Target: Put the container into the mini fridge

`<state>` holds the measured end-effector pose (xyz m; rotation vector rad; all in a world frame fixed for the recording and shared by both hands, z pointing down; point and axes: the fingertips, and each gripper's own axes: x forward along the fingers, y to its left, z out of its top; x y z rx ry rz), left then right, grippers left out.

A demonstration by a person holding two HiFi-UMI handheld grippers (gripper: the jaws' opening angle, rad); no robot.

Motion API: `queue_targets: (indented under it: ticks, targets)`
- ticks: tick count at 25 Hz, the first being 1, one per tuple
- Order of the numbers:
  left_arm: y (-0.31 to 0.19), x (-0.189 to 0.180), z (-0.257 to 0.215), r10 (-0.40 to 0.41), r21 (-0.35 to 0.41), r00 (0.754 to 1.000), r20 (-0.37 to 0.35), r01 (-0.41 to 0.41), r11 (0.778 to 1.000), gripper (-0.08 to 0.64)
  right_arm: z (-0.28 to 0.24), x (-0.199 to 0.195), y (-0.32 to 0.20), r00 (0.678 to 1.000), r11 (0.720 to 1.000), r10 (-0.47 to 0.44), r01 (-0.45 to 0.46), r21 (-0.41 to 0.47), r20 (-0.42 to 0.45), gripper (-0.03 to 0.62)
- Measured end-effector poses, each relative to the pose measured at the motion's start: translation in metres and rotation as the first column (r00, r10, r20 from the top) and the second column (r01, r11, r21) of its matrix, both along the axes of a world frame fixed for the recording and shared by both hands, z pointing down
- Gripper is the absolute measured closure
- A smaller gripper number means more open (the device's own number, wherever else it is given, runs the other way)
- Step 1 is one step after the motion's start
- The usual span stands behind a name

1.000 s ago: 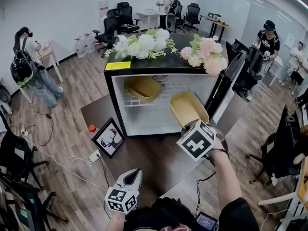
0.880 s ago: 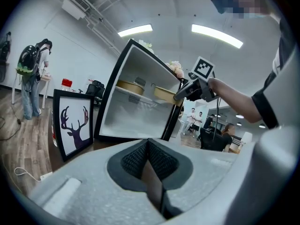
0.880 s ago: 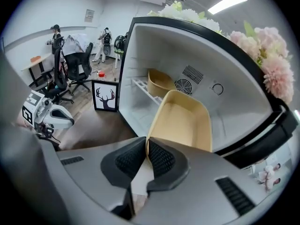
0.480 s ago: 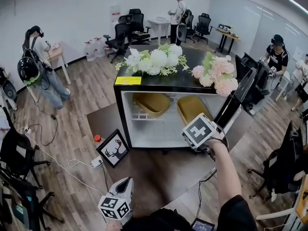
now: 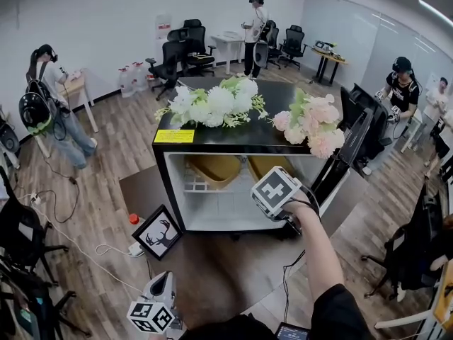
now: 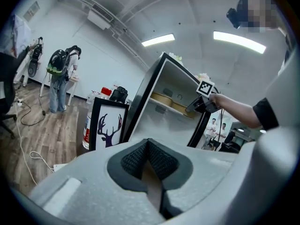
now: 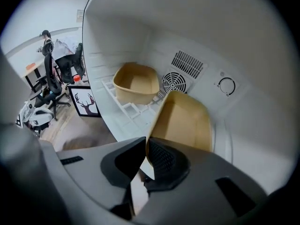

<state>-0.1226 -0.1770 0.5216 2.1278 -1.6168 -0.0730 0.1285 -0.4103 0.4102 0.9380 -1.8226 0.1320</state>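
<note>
The mini fridge (image 5: 211,217) stands open on a dark table, its door (image 5: 348,151) swung out to the right. My right gripper (image 7: 145,149) is shut on the near rim of a tan container (image 7: 185,121), which it holds tilted inside the white fridge, at the right. In the head view that container (image 5: 267,164) shows just behind the gripper's marker cube. A second tan container (image 7: 136,82) sits on the shelf to its left. My left gripper (image 6: 148,156) is shut and empty, low at the front left (image 5: 160,283), away from the fridge.
White and pink flowers (image 5: 212,103) lie on the fridge top. A framed deer picture (image 5: 158,233) and a red-capped bottle (image 5: 134,219) stand left of the fridge. A round fan vent (image 7: 172,82) is in the fridge's back wall. People and office chairs stand around the room.
My right gripper has carried the tan container from in front of the fridge opening in onto its right side. My left gripper has drifted down and left in the head view.
</note>
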Motion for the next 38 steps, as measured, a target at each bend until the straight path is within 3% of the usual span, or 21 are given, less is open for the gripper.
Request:
queue_targets:
  ticks: [14, 17, 19, 25, 30, 35, 38]
  targets:
    - [-0.022, -0.006, -0.001, -0.02, -0.003, 0.999, 0.031, 0.02, 1.0, 0.551, -0.001, 0.008, -0.027, 0.999, 1.0, 0.01, -0.01, 0.008, -0.035, 0.546]
    - [-0.026, -0.005, -0.003, -0.012, 0.003, 0.999, 0.033, 0.012, 1.0, 0.551, -0.003, 0.008, -0.027, 1.0, 1.0, 0.007, -0.006, 0.027, -0.027, 0.473]
    - [-0.027, -0.004, -0.004, -0.006, 0.007, 0.999, 0.035, 0.006, 1.0, 0.551, -0.008, 0.003, -0.028, 1.0, 0.999, -0.008, 0.008, 0.052, 0.006, 0.414]
    - [-0.031, 0.004, -0.013, 0.026, 0.031, 0.999, 0.043, -0.027, 0.999, 0.551, -0.04, -0.003, -0.019, 0.988, 0.989, -0.027, 0.003, 0.148, 0.155, 0.382]
    - [-0.034, 0.007, -0.019, 0.034, 0.039, 0.999, 0.029, -0.035, 0.999, 0.551, -0.061, -0.005, 0.007, 0.97, 0.964, -0.079, 0.015, 0.266, 0.229, 0.344]
    - [-0.033, 0.015, -0.033, 0.062, 0.072, 0.998, 0.018, -0.063, 0.995, 0.551, -0.082, -0.003, 0.045, 0.926, 0.922, -0.112, -0.038, 0.385, 0.359, 0.337]
    - [-0.035, 0.027, -0.035, 0.1, 0.076, 0.995, 0.018, -0.101, 0.992, 0.551, -0.088, 0.002, 0.066, 0.874, 0.896, -0.108, -0.121, 0.428, 0.473, 0.339]
